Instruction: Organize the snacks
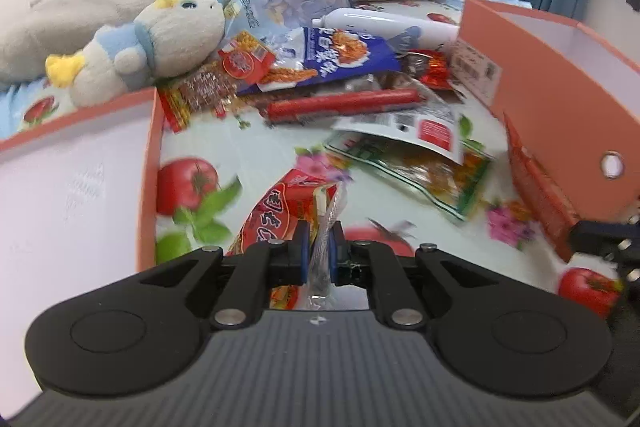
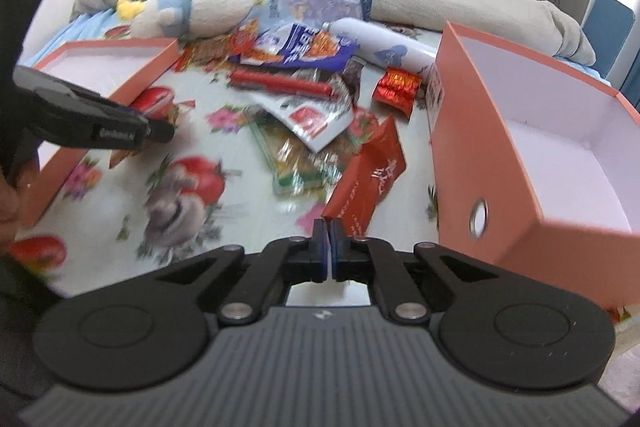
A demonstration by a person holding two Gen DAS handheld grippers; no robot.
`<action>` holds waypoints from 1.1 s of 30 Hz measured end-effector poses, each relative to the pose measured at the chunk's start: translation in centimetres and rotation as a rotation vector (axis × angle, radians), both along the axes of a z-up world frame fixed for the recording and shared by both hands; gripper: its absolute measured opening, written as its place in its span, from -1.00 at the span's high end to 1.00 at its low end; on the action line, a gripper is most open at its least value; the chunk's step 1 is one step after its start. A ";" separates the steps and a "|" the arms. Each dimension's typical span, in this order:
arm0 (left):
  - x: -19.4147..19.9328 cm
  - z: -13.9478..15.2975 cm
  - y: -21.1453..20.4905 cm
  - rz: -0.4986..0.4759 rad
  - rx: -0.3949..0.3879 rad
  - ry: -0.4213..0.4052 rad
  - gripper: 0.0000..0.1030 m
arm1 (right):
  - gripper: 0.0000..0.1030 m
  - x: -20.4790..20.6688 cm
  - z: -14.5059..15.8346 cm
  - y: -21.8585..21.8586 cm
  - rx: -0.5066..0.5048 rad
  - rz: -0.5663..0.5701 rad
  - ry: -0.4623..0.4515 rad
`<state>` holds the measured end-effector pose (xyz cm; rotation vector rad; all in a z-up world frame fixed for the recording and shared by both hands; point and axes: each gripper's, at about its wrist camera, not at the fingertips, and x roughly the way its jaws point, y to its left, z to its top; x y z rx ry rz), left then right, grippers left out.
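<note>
Both hands are loaded up here; the left gripper (image 1: 319, 245) has its jaws pinched tight on the clear crimped edge of a red snack packet (image 1: 280, 215), so the packet hangs out ahead of the fingers, just beside the wall of the shallow orange lid (image 1: 154, 163) on that side; grabbing the seal makes sense to me, it's the only flat, thin bit those narrow pads can bite.

The right gripper (image 2: 328, 227) is clamped the same way on the corner of a dark red pouch (image 2: 370, 171), which slants up and away from the jaws toward the deep orange box (image 2: 452, 131); the box looks empty inside from what I can see, so my guess is that's where this one's headed, and the packet on the other side is likely bound for the lid.

The rest of the snacks are still in a heap on the tomato-print sheet (image 2: 120, 211) between the two containers: a long red sausage (image 1: 344, 105), a blue bag (image 1: 344, 59), a green-edged packet (image 1: 420, 175), a small shiny red packet (image 2: 398, 87); a white bottle (image 2: 384, 47) and a plush toy (image 1: 160, 39) sit behind them; so the job looks barely started. Both views are smeared, so I can't read any labels.
</note>
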<state>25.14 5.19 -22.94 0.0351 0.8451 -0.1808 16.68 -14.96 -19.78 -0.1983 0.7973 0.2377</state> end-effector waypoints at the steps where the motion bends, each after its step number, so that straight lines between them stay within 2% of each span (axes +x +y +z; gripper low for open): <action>1: -0.8 0.1 -0.2 0.003 -0.018 0.004 0.78 | 0.91 -0.6 0.0 -0.1 -0.002 0.005 0.005; 8: -5.4 0.0 -1.9 0.036 -0.075 0.017 0.75 | 0.87 -4.0 0.0 -0.4 0.011 0.046 0.024; 9: -5.7 0.0 -1.9 0.048 -0.081 0.022 0.68 | 0.84 -4.2 0.0 -0.5 0.022 0.039 0.029; 11: -6.3 0.5 -1.9 0.070 -0.100 0.018 0.36 | 0.81 -4.4 0.1 -0.7 0.045 0.037 0.042; 13: -7.0 1.2 -1.7 0.095 -0.139 0.001 -0.26 | 0.76 -4.5 0.4 -0.6 0.046 0.038 0.045; 14: -7.1 1.4 -1.5 0.108 -0.152 0.006 -0.36 | 0.59 -4.5 0.6 -0.6 0.049 0.034 0.051; 15: -7.4 1.7 -1.3 0.118 -0.167 0.012 -0.40 | 0.26 -4.5 0.7 -0.7 0.057 0.023 0.060; 16: -7.5 1.9 -1.1 0.123 -0.179 0.016 -0.45 | 0.11 -4.4 0.9 -0.8 0.068 0.012 0.063; 17: -7.6 2.0 -0.8 0.128 -0.188 0.022 -0.49 | -0.13 -4.5 1.0 -0.9 0.079 0.007 0.059; 18: -7.8 2.1 -0.6 0.138 -0.192 0.029 -0.57 | -0.21 -4.6 1.2 -1.0 0.088 0.010 0.054; 23: -7.8 2.1 0.7 0.172 -0.169 0.034 -0.66 | -0.27 -4.3 1.1 -0.9 0.090 0.023 0.038; 25: -7.5 2.1 0.9 0.178 -0.136 0.030 -0.69 | -0.38 -3.7 0.6 -1.0 0.087 0.015 0.041; 28: -6.7 1.7 1.1 0.181 -0.079 0.023 -0.73 | -0.38 -2.3 -0.5 -1.2 0.080 0.000 0.045; 33: -4.8 -0.2 0.9 0.153 -0.014 0.074 -0.74 | -0.38 -0.2 -1.9 -1.2 0.098 -0.014 0.066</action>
